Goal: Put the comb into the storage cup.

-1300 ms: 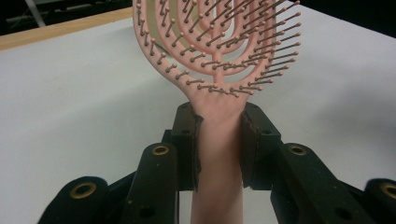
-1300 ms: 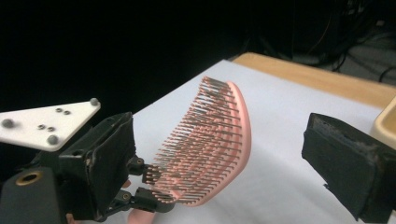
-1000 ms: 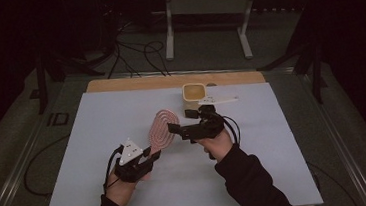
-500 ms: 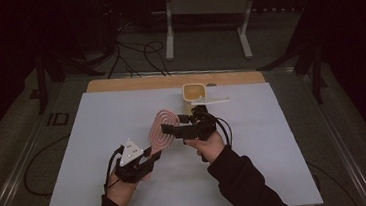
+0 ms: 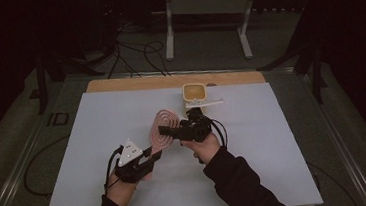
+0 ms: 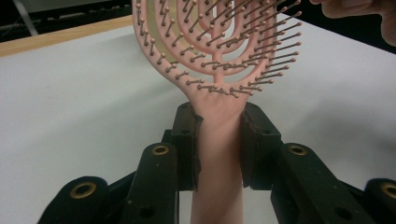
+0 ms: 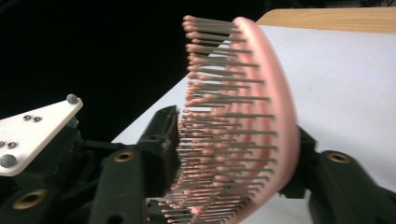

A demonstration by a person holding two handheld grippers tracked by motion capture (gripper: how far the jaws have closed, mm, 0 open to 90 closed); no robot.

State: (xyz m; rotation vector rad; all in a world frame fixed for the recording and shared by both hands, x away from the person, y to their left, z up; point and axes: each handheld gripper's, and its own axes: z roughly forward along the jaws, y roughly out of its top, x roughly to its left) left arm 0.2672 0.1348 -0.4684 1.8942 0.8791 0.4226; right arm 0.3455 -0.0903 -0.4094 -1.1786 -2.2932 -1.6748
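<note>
Pink plastic makes up the hairbrush (image 5: pixel 162 130), a vented paddle with rows of bristles, which is held up off the white desk (image 5: pixel 97 125) between the two tools near the middle of the sheet. The left tongs (image 6: pixel 218 140) are clenched on the handle just below the head, one black jaw pressed on each side of the neck, as the left gripper view shows. The brush's long axis runs from that grip up and away toward the far side of the desk, so the head stands out beyond the left hand and lies straight in front of the right tongs (image 7: pixel 233 163), which come at it from the right, crosswise to the handle. The right jaws have just been closing and now straddle the head, one on the bristle face and one on the smooth back; in the right gripper view the bristle-side jaw meets the bristle tips and the other sits against the back, so they appear to be gripping the head, though the blur leaves the firmness of that hold uncertain. The right hand is the nearer one to the head, the left to the handle. Whatever follows, a handover or a pass through the bristles, probably depends on the right tongs staying square across the head. A yellow container (image 5: pixel 193 92) stands well apart at the far edge.
</note>
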